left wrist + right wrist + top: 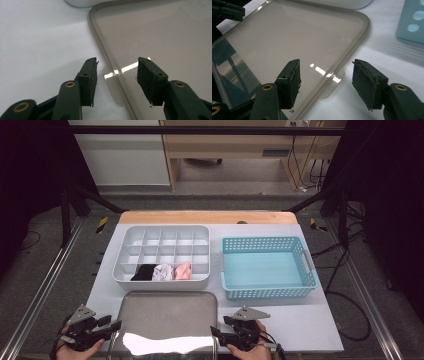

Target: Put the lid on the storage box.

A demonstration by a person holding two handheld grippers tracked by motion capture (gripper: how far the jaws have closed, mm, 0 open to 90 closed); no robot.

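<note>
Smoky translucent plastic, the lid [169, 320] lies flat on the white table [310, 327] just before the compartment organizer [162, 254]; the left hand-held gripper [117, 72] stands spread astride its left-edge tab; the right hand-held gripper [325, 75] stands spread astride its right-edge tab, neither pinching it.

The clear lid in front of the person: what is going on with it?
A person holds a claw in each hand, the left claw and right claw, both open around the small side tabs of the clear lid. The lid lies flat before the white divided organizer; nothing is gripped yet.
</note>
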